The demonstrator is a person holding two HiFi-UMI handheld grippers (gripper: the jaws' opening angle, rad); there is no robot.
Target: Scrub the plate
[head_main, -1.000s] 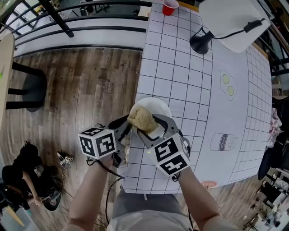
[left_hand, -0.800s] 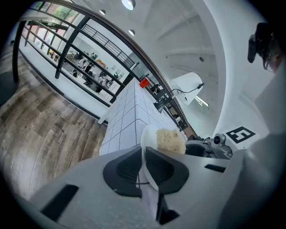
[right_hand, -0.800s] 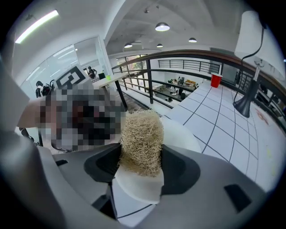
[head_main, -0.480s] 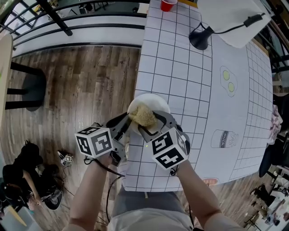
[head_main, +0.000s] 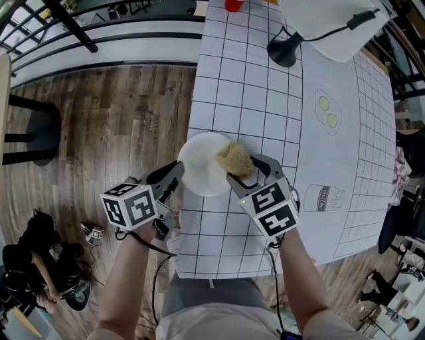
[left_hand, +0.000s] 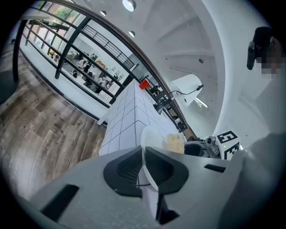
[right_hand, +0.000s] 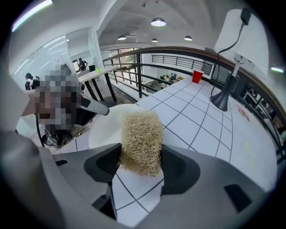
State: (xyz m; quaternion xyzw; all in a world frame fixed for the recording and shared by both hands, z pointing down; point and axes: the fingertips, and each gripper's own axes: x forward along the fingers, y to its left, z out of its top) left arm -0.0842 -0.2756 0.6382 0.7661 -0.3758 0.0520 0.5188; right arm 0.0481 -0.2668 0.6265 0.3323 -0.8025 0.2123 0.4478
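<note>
A white plate [head_main: 199, 166] hangs over the table's left edge, and my left gripper [head_main: 174, 178] is shut on its near-left rim. In the left gripper view the plate [left_hand: 149, 152] stands edge-on between the jaws of that gripper [left_hand: 145, 172]. My right gripper [head_main: 247, 169] is shut on a tan fibrous sponge [head_main: 234, 158], which rests at the plate's right rim. The right gripper view has the sponge [right_hand: 140, 138] squeezed between the jaws of this gripper [right_hand: 140, 163], with the plate [right_hand: 105, 127] behind it to the left.
The table carries a white cloth with a black grid [head_main: 252, 99]. A black desk lamp [head_main: 282, 50] and a red cup [head_main: 234, 4] stand at the far end. To the left lie the wooden floor [head_main: 119, 113] and a railing [head_main: 99, 50]. A person crouches at lower left [head_main: 33, 259].
The right gripper has carried the sponge across the plate from its near-left part to its right rim. The left gripper still holds the plate's rim.
</note>
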